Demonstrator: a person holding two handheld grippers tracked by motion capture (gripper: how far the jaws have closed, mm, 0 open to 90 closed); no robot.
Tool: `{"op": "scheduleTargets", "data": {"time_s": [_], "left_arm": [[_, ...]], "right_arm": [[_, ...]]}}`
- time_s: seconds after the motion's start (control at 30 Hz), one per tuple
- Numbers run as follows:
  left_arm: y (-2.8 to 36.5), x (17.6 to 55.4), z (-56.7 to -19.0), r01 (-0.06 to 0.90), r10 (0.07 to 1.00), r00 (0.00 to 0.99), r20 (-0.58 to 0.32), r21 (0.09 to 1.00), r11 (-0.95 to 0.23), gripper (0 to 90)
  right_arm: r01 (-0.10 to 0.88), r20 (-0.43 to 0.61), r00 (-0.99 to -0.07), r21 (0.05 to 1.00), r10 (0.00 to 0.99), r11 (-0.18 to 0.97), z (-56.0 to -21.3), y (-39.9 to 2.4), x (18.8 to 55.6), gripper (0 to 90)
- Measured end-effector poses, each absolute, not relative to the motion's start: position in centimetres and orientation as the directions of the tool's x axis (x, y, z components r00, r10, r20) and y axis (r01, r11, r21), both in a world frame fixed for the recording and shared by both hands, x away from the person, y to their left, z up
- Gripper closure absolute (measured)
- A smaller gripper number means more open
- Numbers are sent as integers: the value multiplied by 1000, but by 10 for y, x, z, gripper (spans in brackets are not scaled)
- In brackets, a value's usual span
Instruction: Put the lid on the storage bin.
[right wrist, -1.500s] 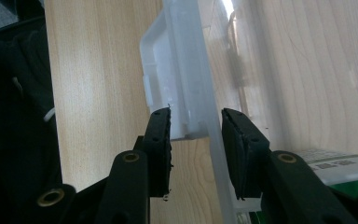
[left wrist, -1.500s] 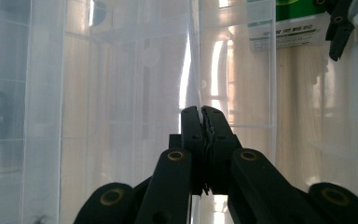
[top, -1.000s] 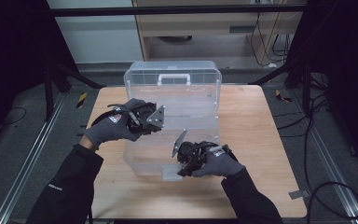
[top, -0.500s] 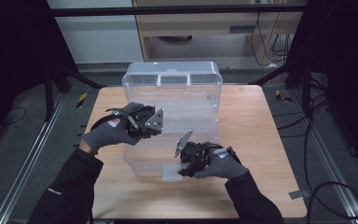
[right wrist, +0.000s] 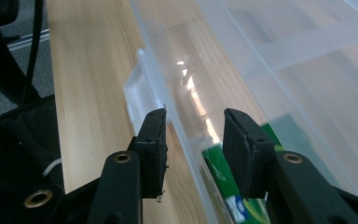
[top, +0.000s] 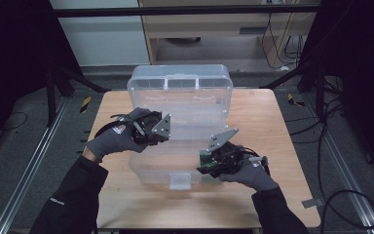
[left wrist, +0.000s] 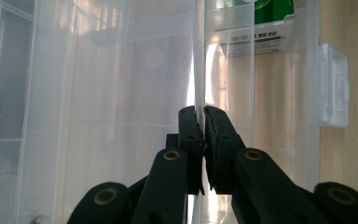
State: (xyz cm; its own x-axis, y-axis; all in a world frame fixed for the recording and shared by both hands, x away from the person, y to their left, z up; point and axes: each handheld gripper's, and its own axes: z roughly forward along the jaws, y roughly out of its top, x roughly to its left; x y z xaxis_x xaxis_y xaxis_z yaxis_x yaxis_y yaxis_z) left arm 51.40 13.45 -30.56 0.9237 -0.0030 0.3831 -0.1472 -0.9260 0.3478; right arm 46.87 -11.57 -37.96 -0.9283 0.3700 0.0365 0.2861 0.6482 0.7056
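Observation:
A clear plastic storage box (top: 175,161) stands on the wooden table (top: 282,146), its lid (top: 180,90) raised at the back. My left gripper (top: 158,129) is at the box's left side. In the left gripper view it (left wrist: 200,112) is shut on a thin clear wall (left wrist: 198,70) of the box. My right gripper (top: 209,163) is at the box's front right. Its jaws (right wrist: 193,121) stand open astride the front wall's rim (right wrist: 182,116), and the pads do not press on it. A green label (right wrist: 223,182) shows through the plastic.
A white latch (top: 179,180) sits at the middle of the box's front wall, and it shows as the latch (right wrist: 137,91) just beyond my right gripper's left jaw. Bare table lies right of the box. Cables (top: 341,204) trail on the floor at the right.
My right gripper has moved to the right along the box's front and risen slightly. The left gripper has kept its hold in place.

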Motion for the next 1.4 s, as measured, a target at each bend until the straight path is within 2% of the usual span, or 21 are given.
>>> {"op": "scheduleTargets", "data": {"time_s": [0.2, 0.37, 0.57, 0.77, 1.0, 1.4], "left_arm": [[135, 513, -306, -146, -1, 924, 382, 351, -925, 851], [135, 512, -307, -146, 0, 924, 382, 354, -924, 849], [136, 512, -308, -144, 6, 924, 383, 362, -921, 845], [136, 511, -308, -143, 7, 925, 380, 365, -920, 844], [137, 510, -310, -144, 7, 927, 375, 372, -917, 842], [138, 508, -313, -146, 3, 933, 360, 385, -911, 839]], "right_arm": [[310, 65, -916, 742, 396, 595, -383, -132, 464, 653], [308, 78, -909, 788, 410, 533, -379, -145, 460, 767], [294, 85, -905, 833, 417, 468, -367, -152, 458, 821], [279, 82, -893, 873, 443, 399, -352, -158, 463, 852], [288, 92, -824, 918, 559, 274, -337, -167, 479, 889], [340, 107, -719, 916, 687, 213, -334, -181, 512, 900]]}}
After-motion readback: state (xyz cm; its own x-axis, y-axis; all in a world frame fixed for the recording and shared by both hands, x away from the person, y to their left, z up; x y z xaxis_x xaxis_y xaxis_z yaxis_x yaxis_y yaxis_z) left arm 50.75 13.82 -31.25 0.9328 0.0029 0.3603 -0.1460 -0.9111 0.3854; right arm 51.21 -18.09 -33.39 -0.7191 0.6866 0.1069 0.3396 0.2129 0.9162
